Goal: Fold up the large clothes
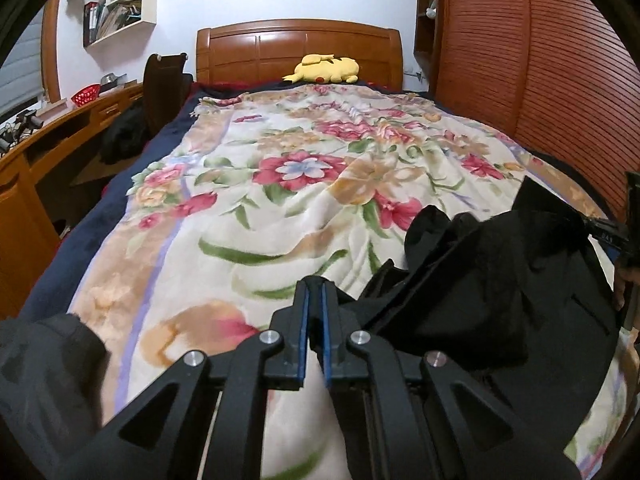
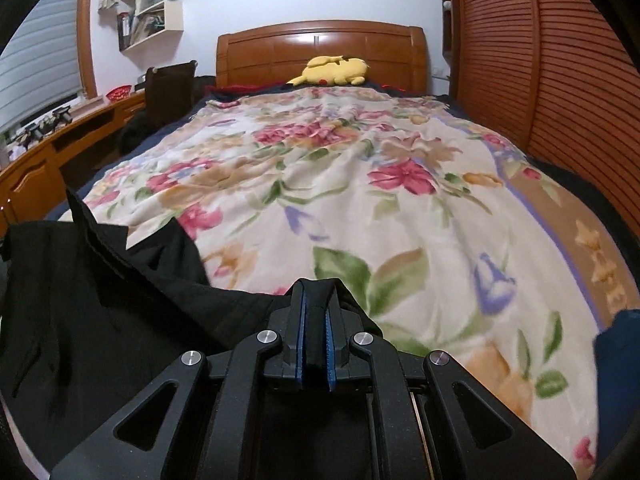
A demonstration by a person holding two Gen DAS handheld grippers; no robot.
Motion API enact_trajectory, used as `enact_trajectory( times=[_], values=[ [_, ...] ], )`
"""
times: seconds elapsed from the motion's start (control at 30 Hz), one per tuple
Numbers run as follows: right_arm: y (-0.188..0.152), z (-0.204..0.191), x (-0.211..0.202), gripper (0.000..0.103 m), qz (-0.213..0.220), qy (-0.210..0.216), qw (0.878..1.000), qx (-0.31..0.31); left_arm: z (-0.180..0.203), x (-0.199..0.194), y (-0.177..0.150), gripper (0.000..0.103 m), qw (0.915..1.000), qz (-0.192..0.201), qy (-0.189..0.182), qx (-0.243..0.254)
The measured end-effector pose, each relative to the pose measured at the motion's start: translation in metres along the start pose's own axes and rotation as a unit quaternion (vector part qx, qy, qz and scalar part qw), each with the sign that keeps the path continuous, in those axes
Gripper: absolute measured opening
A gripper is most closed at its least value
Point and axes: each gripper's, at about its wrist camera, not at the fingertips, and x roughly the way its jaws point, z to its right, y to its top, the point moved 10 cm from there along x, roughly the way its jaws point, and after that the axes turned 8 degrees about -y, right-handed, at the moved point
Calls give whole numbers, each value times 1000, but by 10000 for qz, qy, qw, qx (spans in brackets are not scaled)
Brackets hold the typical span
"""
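Note:
A large black garment (image 1: pixel 500 276) hangs stretched between my two grippers over the near end of a bed with a floral blanket (image 1: pixel 288 168). My left gripper (image 1: pixel 315 286) is shut on one edge of the garment, and the cloth runs off to the right. The right gripper's fingers (image 1: pixel 612 232) show at the right edge of that view, pinching the far corner. In the right wrist view my right gripper (image 2: pixel 316 286) is shut on the black garment (image 2: pixel 100 300), whose cloth spreads to the left over the floral blanket (image 2: pixel 360 184).
A yellow plush toy (image 1: pixel 324 68) lies by the wooden headboard (image 1: pixel 296 44). A wooden desk (image 1: pixel 48 148) and a dark chair (image 1: pixel 164 84) stand left of the bed. A slatted wooden wardrobe (image 1: pixel 520 60) lines the right side. Dark blue cloth (image 2: pixel 616 352) shows at lower right.

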Motion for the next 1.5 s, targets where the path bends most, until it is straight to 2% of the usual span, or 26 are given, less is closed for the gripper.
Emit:
enact_trajectory(
  times=[0.23,0.37,0.43,0.47,0.5,0.53,0.67,0.87,0.97,1.1,1.17,1.23,1.3,1.37,1.43,1.47,1.5],
  values=[
    [-5,-4,31,5,-219,-70,9997,-79,2,11,-5,10,9999,-130,-64,63],
    [-5,-8,28,12,-245,46,9996,-98,13,3,-16,23,9996,-191,-51,210],
    [-1,-3,24,26,-202,22,9998,30,20,-4,-24,26,9995,-200,-91,240],
    [3,3,19,29,-132,38,9998,154,24,-6,-27,27,9993,-212,-130,285],
    [6,6,16,40,-84,68,9996,247,29,-9,-30,29,9991,-219,-147,327],
    [8,9,12,45,-37,101,9994,324,32,-11,-32,31,9990,-218,-155,364],
    [3,13,10,47,-157,53,9998,99,50,-21,-43,36,9986,-202,-300,389],
    [-32,11,38,47,-974,137,9951,-107,81,-26,-57,38,9974,-133,-511,492],
    [-46,8,53,47,-1315,284,9909,-82,99,-22,-69,39,9959,-221,-603,635],
    [-53,7,65,47,-1572,375,9868,-35,116,-21,-84,39,9944,-288,-675,761],
    [-54,3,67,40,-1596,460,9861,-103,122,-21,-91,39,9938,-325,-762,746],
    [-52,-4,65,17,-1535,564,9862,-269,128,-23,-99,40,9933,-344,-804,755],
    [-48,-9,63,9,-1399,530,9878,-432,131,-26,-107,40,9931,-354,-813,769],
    [-41,-12,61,6,-1258,479,9896,-505,132,-29,-115,40,9931,-340,-786,800],
    [-31,-7,59,2,-1023,150,9935,-483,131,-30,-119,41,9931,-315,-724,864],
    [-25,4,59,1,-903,-264,9949,-372,131,-30,-120,41,9932,-311,-724,860],
    [-20,8,59,1,-818,-438,9953,-268,130,-30,-120,41,9933,-318,-742,829]
  ],
)
